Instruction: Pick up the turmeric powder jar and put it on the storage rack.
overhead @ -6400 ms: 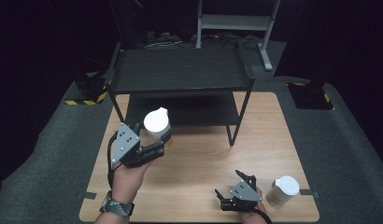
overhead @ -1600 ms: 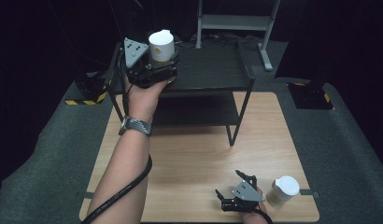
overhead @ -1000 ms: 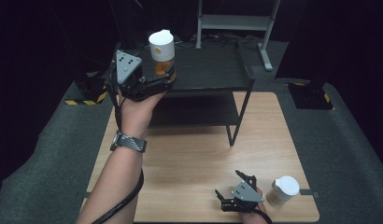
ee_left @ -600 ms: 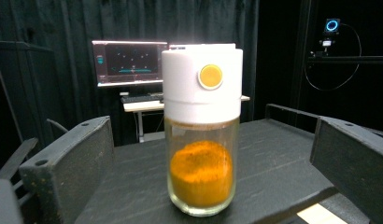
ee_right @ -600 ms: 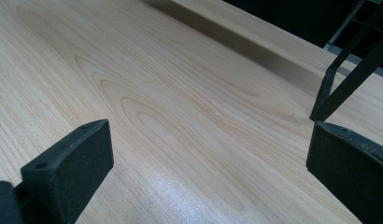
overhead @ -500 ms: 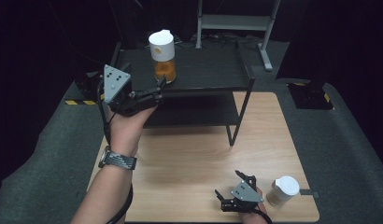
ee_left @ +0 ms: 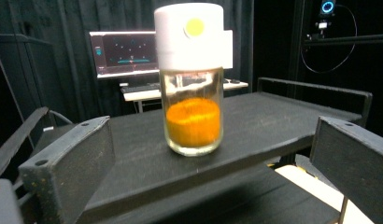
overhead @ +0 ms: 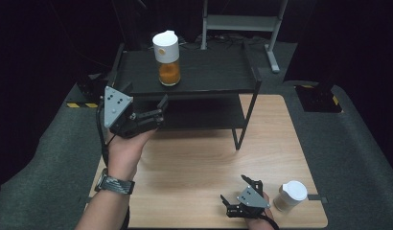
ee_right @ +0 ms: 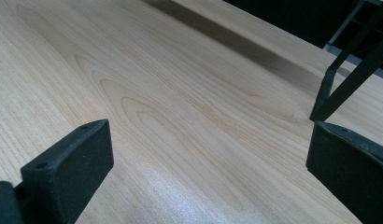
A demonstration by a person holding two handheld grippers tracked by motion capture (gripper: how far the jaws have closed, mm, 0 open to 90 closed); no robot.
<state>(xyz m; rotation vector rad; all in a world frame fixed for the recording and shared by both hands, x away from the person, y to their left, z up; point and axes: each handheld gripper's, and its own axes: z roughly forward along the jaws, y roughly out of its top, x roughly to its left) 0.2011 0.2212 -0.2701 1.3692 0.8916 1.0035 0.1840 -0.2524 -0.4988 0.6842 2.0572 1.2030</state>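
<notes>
Left claw (overhead: 158, 111) withdrawn, wide open, empty | glass jar (overhead: 167, 58) upright on black shelf (overhead: 209, 72) | right claw (overhead: 235, 194) open, empty

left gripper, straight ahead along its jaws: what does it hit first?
Most likely the glass jar with orange powder and a white lid, standing on the black shelf's top board dead ahead between the open left gripper jaws. Depth is unclear.

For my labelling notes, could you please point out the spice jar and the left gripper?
spice jar (overhead: 168, 73), high view, glass body at the orange powder.
left gripper (overhead: 161, 109), high view, midway between its open fingertips.
</notes>
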